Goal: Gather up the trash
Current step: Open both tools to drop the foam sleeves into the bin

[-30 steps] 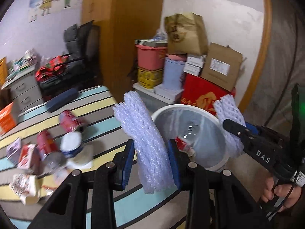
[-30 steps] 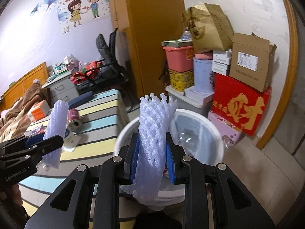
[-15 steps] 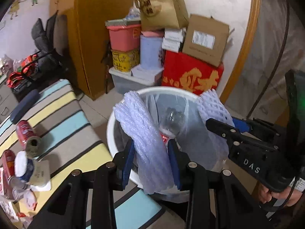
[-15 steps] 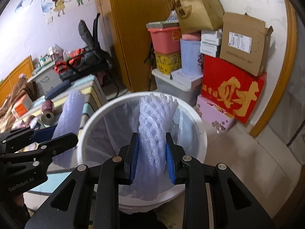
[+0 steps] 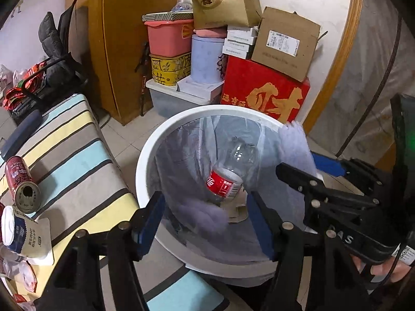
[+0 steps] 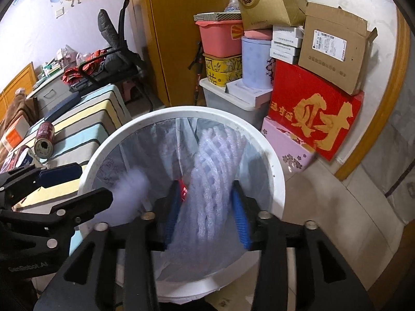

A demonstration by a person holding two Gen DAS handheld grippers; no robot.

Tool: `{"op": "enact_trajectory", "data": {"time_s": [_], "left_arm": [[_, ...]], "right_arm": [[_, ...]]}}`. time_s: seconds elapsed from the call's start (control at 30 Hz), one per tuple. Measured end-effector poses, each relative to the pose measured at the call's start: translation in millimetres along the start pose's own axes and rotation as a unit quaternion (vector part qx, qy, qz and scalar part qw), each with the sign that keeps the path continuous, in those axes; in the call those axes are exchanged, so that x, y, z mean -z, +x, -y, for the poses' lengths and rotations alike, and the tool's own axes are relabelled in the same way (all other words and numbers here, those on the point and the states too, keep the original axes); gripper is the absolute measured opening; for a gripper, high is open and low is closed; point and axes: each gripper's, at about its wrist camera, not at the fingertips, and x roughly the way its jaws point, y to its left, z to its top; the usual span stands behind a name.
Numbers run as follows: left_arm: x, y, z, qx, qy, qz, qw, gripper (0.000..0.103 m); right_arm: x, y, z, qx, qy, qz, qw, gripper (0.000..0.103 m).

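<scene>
Jaws on your left gripper (image 5: 205, 223) and right gripper (image 6: 206, 208) were opening, dropping white foam-net sleeves (image 6: 215, 171) into the white lined bin (image 6: 181, 112) at lower centre; striped-table cans probably came next.

Right tool (image 5: 295, 160) body, right of the left tool: "DAS" partly legible. Left tool (image 6: 77, 181) body, left of the right tool: "GenRobot.AI". Paper bag (image 5: 223, 0) ahead, top of stack: "國緣". Red box (image 5: 264, 98) ahead: large gold "财". Other labels too small to read.
</scene>
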Motion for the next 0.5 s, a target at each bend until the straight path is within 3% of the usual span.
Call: {"op": "enact_trajectory", "data": {"time_s": [0.5], "left_arm": [[17.0, -41.5, -17.6, -0.010, -0.027, 0.037, 0.9989, 0.068]], "right_arm": [[-1.9, -24.3, -14.2, -0.004, -0.008, 0.034, 0.999, 0.060]]}}
